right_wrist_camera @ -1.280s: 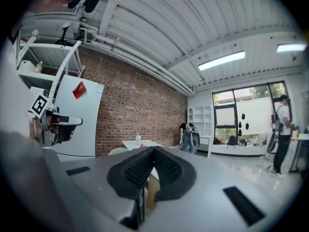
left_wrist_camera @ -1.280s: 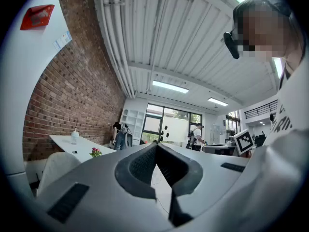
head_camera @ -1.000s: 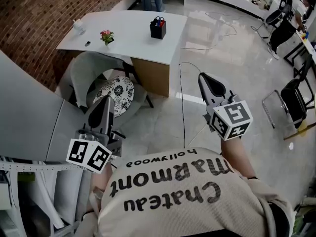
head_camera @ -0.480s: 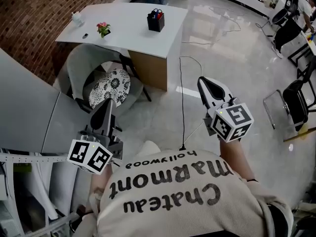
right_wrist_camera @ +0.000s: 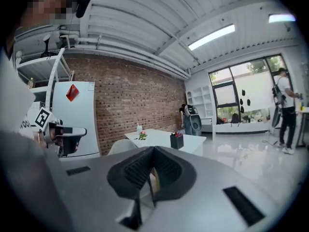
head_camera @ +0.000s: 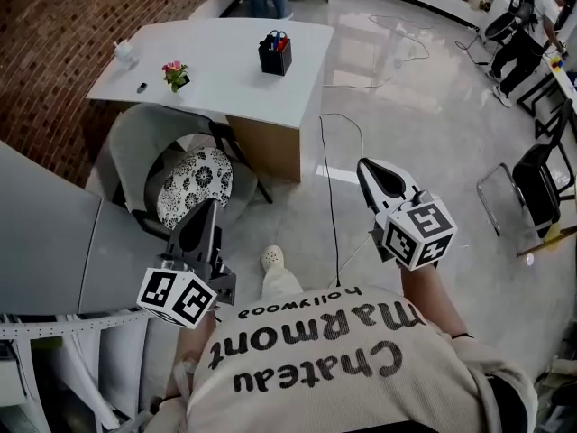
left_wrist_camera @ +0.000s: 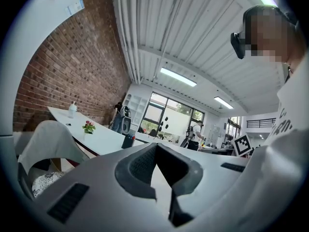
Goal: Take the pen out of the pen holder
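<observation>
We hold both grippers over the shiny floor, well apart from the white desk surface [head_camera: 225,84]. The left gripper [head_camera: 209,208] has its jaws together with nothing between them. The right gripper [head_camera: 368,166] is likewise closed and empty. The red and blue pens [head_camera: 276,39] stand in the black square pen holder [head_camera: 274,59] towards the surface's right end, apart from a small pot of pink flowers [head_camera: 175,74].

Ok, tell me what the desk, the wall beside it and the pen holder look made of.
Desk: smooth matte white top, likely laminated board; wood-toned side panel. Wall: bare red brick, mortar lines visible. Pen holder: black; too small to tell, maybe plastic.
</observation>
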{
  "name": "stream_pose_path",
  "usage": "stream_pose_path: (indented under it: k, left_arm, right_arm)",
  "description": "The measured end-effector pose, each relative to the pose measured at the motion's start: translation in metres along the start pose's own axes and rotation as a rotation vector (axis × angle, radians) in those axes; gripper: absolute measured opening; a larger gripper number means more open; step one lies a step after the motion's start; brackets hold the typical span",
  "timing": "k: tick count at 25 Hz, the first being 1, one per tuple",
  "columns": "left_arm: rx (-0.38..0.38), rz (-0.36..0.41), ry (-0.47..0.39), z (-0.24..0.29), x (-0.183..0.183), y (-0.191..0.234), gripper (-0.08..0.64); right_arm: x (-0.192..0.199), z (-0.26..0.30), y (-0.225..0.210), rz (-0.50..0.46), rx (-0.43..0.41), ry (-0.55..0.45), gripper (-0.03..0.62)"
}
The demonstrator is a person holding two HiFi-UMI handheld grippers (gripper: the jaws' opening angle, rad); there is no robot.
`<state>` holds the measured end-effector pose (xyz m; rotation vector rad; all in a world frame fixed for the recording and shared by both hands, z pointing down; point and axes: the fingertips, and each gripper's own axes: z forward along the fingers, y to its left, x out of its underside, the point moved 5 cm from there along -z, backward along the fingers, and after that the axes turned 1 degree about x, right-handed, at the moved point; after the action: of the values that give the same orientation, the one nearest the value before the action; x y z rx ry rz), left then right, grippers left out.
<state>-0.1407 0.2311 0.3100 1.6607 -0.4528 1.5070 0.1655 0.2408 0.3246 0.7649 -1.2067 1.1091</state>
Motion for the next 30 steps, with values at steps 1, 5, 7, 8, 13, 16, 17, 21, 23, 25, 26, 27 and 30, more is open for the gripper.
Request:
stream_pose_path:
  k: [1,5,7,8,13,16,17,21,23,25,26,27,30]
  left_arm:
    - [0.006,-0.002,0.005,0.007,-0.002,0.007,0.002]
    - [0.038,-0.015,0.015,0.038,-0.017,0.040,0.002]
    - [0.059,-0.013,0.011,0.054,-0.028,0.056,0.002]
    - [0.068,-0.008,0.008,0.062,-0.034,0.063,0.002]
    - [0.097,0.002,-0.014,0.094,-0.062,0.102,0.002]
    - [0.113,0.009,-0.027,0.109,-0.079,0.124,0.002]
    - [0.118,0.011,-0.031,0.113,-0.084,0.132,0.002]
    - [0.141,0.018,-0.056,0.128,-0.099,0.160,0.002]
    - [0.156,0.013,-0.051,0.134,-0.102,0.171,0.002]
    - [0.174,0.001,-0.035,0.140,-0.100,0.181,0.002]
    - [0.178,-0.007,-0.025,0.143,-0.098,0.186,0.002]
    - [0.180,-0.016,-0.015,0.146,-0.095,0.190,0.002]
    - [0.189,-0.046,0.014,0.151,-0.087,0.199,0.002]
  right_arm:
    - [-0.002,0.009,0.000,-0.003,0.004,0.006,0.003]
    - [-0.016,0.046,0.001,-0.026,0.024,0.020,0.003]
    - [-0.026,0.067,0.001,-0.036,0.033,0.017,0.003]
    - [-0.030,0.077,0.001,-0.040,0.038,0.014,0.003]
    - [-0.053,0.123,0.002,-0.053,0.060,-0.004,0.003]
    - [-0.067,0.148,0.005,-0.062,0.075,-0.021,0.003]
    - [-0.071,0.156,0.006,-0.065,0.080,-0.027,0.003]
    - [-0.081,0.184,0.011,-0.075,0.097,-0.043,0.003]
    - [-0.081,0.196,0.014,-0.076,0.109,-0.047,0.003]
    - [-0.079,0.208,0.016,-0.075,0.120,-0.039,0.003]
    - [-0.076,0.213,0.017,-0.075,0.123,-0.029,0.003]
    - [-0.073,0.218,0.018,-0.075,0.124,-0.013,0.003]
    - [-0.063,0.228,0.020,-0.075,0.121,0.039,0.003]
